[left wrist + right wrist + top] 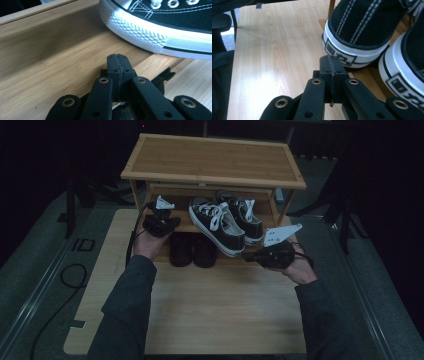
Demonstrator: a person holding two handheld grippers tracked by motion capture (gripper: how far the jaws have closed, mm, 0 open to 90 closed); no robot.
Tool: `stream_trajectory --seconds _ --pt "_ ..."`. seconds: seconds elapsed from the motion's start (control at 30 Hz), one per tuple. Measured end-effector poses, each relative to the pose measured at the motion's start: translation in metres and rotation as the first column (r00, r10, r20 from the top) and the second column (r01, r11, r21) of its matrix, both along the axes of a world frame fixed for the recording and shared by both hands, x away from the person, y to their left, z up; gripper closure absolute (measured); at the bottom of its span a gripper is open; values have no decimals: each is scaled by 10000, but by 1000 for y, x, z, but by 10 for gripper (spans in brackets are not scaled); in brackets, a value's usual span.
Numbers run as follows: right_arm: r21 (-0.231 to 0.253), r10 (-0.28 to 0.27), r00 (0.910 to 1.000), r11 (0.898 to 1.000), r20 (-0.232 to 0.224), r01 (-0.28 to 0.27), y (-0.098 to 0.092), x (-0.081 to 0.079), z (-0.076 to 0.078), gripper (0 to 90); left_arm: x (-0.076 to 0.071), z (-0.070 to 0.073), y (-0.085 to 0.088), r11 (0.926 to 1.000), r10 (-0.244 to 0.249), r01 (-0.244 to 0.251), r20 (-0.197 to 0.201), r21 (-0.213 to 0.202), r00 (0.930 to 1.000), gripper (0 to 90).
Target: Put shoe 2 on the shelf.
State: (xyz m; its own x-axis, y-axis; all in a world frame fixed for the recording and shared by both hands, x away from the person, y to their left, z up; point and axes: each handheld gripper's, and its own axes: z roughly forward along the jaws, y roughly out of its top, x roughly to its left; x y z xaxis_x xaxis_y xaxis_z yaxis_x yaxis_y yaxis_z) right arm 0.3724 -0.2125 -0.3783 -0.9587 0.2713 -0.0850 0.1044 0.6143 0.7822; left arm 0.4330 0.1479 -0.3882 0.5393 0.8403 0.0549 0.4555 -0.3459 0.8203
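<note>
Observation: a pair of black canvas sneakers (225,220) with white laces and white rubber soles sits on the middle shelf of a wooden shoe rack (212,160), heels overhanging the shelf's front edge toward the person. A pair of dark shoes (192,251) stands below the sneakers, at the rack's foot on the table (200,315).

Gripper condition: the left gripper (161,224) has its jaws pressed flat together with nothing between them; the left gripper view confirms the pads meet along one seam. The right gripper (250,255) is likewise fully closed and empty, as seen in the right gripper view.

Position relative to the sneakers: the left gripper sits just beside the pair on its left flank, level with the shelf, its tip near the textured white sole (140,32) of the nearer shoe but apart from it. The right gripper sits at the pair's heel end, to the front right, its tip just short of the heel label (338,53), not touching.

Assessment: the step in hand appears to be taking hold of the sneakers to lift them off the shelf. Neither gripper can grip as it stands. Recommended: open each gripper wide before closing in, seat the pads across a firm part such as the heel collar or sole edge rather than the laces, and lift clear of the shelf above and the dark shoes below.
</note>
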Motion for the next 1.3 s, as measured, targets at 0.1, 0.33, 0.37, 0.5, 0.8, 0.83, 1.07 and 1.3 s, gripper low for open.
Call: stream_trajectory --seconds 0.1,0.33,0.37,0.5,0.8,0.83,1.07,1.3 --pt "-6 68 10000 10000 -3 -68 4 0 0 900 1 -1 1 9999 99 -99 -23 -78 9999 899" --pt "40 40 10000 10000 -7 -40 7 2 0 900 5 -4 1 9995 233 -236 -115 -229 9997 900" --pt "61 51 10000 10000 -1 -51 7 2 0 900 6 -4 1 9994 226 -229 -124 -242 9997 900" --pt "115 113 9999 9999 -58 -112 9 2 0 900 5 -4 1 9995 230 -233 -120 -216 9997 900" --pt "166 341 9994 9993 -97 -339 18 2 -1 900 5 -3 0 9996 256 -257 -100 -127 9996 900" --pt "165 357 9993 9992 -116 -355 19 1 -1 900 5 -3 0 9996 266 -267 -94 -111 9996 900" --pt "211 511 9986 9985 -100 -509 27 2 0 900 5 -3 -1 9997 246 -246 -61 -8 9997 900" --pt "302 679 9976 9973 -116 -676 39 3 0 900 5 -3 -2 9997 256 -256 -52 13 9997 900"
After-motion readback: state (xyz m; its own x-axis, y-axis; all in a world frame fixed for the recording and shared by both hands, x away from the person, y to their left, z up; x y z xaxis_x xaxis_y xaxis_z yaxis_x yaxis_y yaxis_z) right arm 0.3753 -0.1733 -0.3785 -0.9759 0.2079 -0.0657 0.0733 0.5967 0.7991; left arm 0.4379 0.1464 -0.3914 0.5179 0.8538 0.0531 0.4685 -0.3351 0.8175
